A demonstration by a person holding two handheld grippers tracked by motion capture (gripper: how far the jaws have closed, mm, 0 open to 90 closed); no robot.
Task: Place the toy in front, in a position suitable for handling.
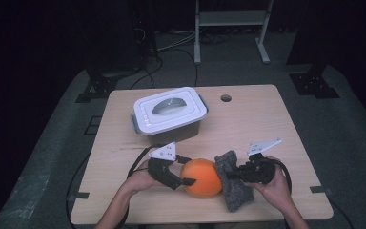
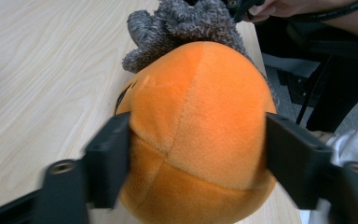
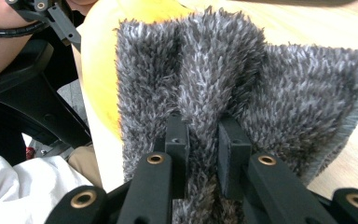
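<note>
Now: left gripper point(image 2: 198, 154) jaws straddle ball point(image 1: 201, 178), pads at its flanks, firm grip unclear | right gripper point(image 3: 203, 140) pinches cloth point(image 3: 242, 93) fold just ahead | risk I see: ball rolls free if cloth drags it.

Ball point(image 2: 200, 130): orange plush cloth, short soft nap, matt, with stitched seams between its panels.
Rag point(image 3: 242, 84): grey cloth with a thick, shaggy pile, rough and matt; a bound edge shows along one side.
Table point(image 1: 267, 124): pale wood-grain top, smooth, with a faint satin sheen.
Box point(image 1: 169, 114): smooth plastic, white lid over a grey base, slightly glossy.
Left gripper point(image 2: 198, 149): jaws of black matt plastic, flat-faced.
Right gripper point(image 3: 203, 149): jaws of the same black matt plastic, with brass-coloured metal inserts at the pivots.
Floor point(image 1: 352, 133): grey, dull, carpet-like.
</note>
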